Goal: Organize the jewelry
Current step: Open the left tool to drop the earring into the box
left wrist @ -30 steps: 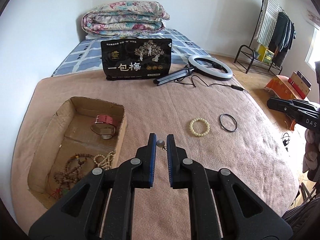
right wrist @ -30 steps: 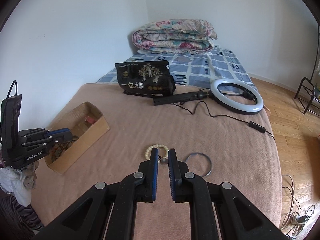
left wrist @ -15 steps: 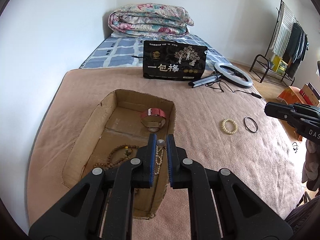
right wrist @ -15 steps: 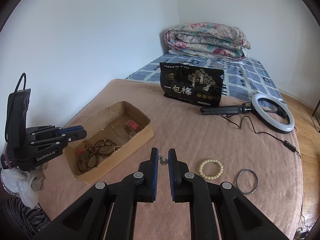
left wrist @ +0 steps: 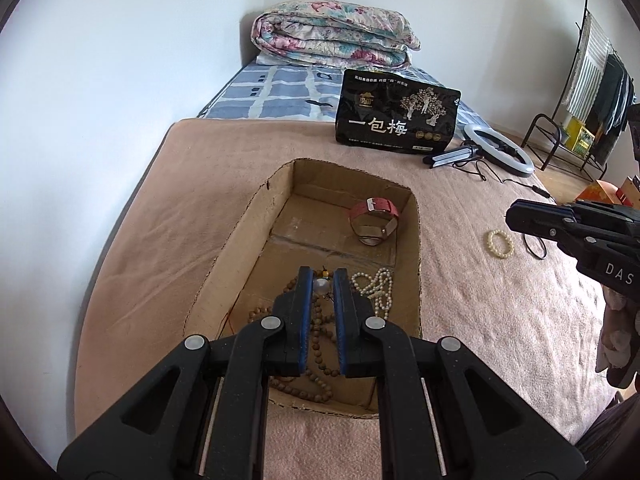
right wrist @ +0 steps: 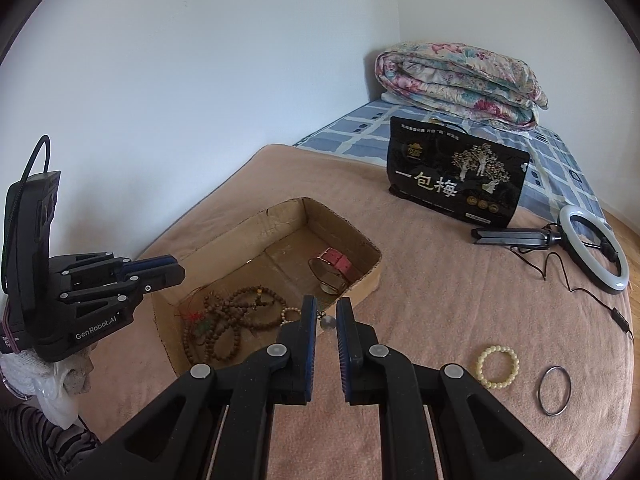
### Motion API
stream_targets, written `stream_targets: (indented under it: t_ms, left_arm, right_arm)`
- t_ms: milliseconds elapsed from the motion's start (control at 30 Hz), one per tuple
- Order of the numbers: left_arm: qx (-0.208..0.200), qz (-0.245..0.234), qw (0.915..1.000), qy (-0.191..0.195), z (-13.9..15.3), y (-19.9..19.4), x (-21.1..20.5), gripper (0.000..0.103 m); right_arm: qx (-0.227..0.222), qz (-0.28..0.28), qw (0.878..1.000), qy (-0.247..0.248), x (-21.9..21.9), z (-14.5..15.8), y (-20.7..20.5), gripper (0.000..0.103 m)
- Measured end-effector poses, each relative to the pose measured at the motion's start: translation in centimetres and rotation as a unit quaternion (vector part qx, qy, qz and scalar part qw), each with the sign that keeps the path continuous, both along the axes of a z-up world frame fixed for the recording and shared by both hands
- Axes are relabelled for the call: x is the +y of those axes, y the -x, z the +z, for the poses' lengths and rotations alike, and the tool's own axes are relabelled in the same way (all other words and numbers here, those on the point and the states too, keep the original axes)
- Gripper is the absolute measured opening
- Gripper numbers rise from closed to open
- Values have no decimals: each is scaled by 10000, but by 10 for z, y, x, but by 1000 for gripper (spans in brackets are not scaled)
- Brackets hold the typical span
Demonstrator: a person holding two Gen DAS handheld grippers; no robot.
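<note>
An open cardboard box (left wrist: 414, 236) lies on the bed's tan blanket (left wrist: 208, 216). Inside it, a red-strapped watch (left wrist: 374, 220) sits at the far end, at 12 o'clock; brown wooden prayer beads (right wrist: 230, 316) are heaped at the near end, with a white pearl strand (left wrist: 378, 286) just beside them at 3 o'clock. Outside the box, at 3 o'clock, a cream bead bracelet (right wrist: 497, 366) and a thin dark bangle (right wrist: 554, 390) lie flat, near each other.

Soft daylight, sharp focus, fisheye-bent dark corners
</note>
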State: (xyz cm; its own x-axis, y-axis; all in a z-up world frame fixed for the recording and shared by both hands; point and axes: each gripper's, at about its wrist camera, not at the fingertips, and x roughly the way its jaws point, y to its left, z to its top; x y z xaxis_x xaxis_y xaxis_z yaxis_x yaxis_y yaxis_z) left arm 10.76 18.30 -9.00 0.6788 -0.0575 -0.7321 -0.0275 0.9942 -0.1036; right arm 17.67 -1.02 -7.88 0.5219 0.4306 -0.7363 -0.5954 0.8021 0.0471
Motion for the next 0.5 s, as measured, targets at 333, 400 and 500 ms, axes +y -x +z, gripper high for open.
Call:
stream_targets:
  t_ms: [333,400,500]
  left_arm:
    - [99,46,9999,18,-10,-1,9,9]
    - [80,64,9999,-23,-11,-1,9,9]
    - [47,85,9999,-30,-11,-1,13,9]
  right_arm:
    - [116,220,9997,66,43,-22,-10,8]
    - [143,238,9996,81,49,-25,-13,8]
    - [165,282,9994,81,56,-28,-16,15]
